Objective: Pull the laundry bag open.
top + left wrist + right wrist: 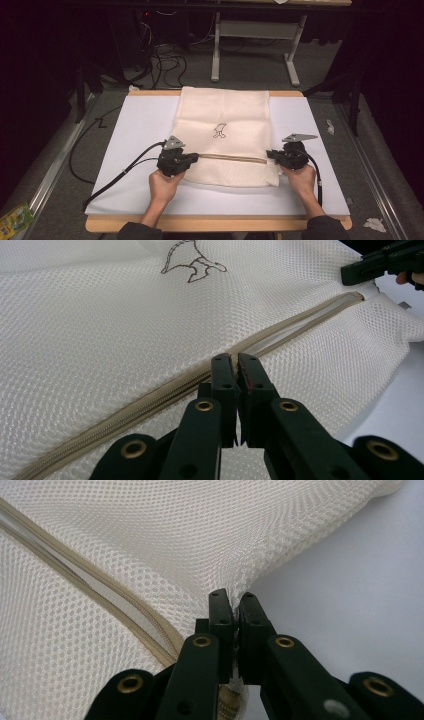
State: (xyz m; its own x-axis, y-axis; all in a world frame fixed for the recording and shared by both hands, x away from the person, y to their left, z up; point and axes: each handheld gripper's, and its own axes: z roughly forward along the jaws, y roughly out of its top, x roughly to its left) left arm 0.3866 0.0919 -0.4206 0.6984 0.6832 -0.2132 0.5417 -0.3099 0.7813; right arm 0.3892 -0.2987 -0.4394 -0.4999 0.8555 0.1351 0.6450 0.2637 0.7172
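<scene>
Your left hand (162, 185) comes in from the near edge and holds the left gripper (192, 159) at the left end of the zipper (232, 158). In the left gripper view its jaws are pressed together with barely a slit between them, their tips sitting right on the zipper line. Whether they have the slider or only a fold of mesh pinched, you cannot tell from here. A black cable (120, 175) trails from that gripper toward the near left corner of the board.

Between your hands lies the mesh bag (225, 135), cream-coloured, flat on the white board (140, 125). It runs from the far edge of the board toward you, roughly centred left to right. A small dark outline figure (219, 131) is printed at its middle. The tan zipper crosses the bag from left to right, nearer to you than the figure. In the left gripper view it looks shut close to the jaws and parted a little farther along, toward the other gripper.

At the right end of the zipper, your right hand (301, 176) holds the right gripper (270, 154). In the right gripper view its jaws are closed tight on the bag's edge: mesh is bunched between the tips and puckers up into them, and the end of the zipper tape curves down just left of the jaws. White board shows to the right of that edge.

The board rests on a wooden tabletop (215, 223); grey floor (60, 165) lies around it, and farther away stands the grey frame of another table (255, 30).
</scene>
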